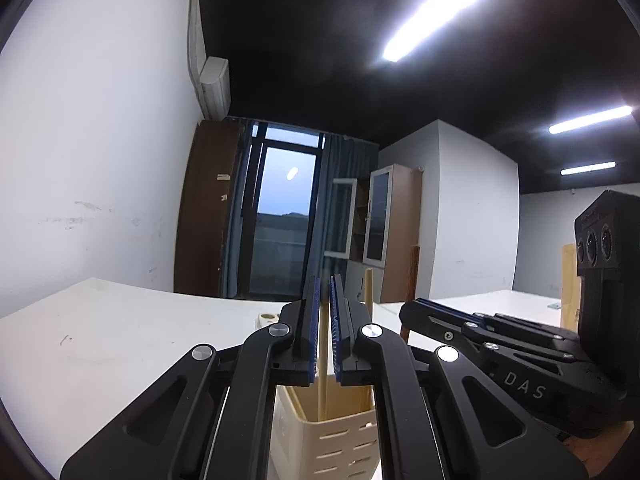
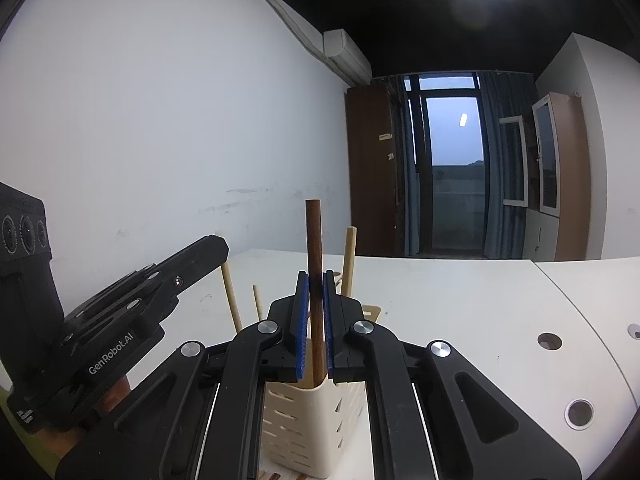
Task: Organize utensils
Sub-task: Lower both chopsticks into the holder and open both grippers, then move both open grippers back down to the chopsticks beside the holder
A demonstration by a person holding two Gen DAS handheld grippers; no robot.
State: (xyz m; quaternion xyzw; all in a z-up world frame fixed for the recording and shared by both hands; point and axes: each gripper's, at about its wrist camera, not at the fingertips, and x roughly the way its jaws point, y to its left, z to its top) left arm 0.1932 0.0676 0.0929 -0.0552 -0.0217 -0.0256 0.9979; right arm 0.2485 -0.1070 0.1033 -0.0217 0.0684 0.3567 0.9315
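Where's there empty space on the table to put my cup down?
The white table is bare right of the cream utensil holder, up to the round holes. It is also bare left of the holder, in the left wrist view. Around the holder it's crowded: both grippers and upright sticks.

Dim room under glaring ceiling tube lights (image 1: 440,10), dusk window (image 2: 454,136), strong fisheye bending at edges.
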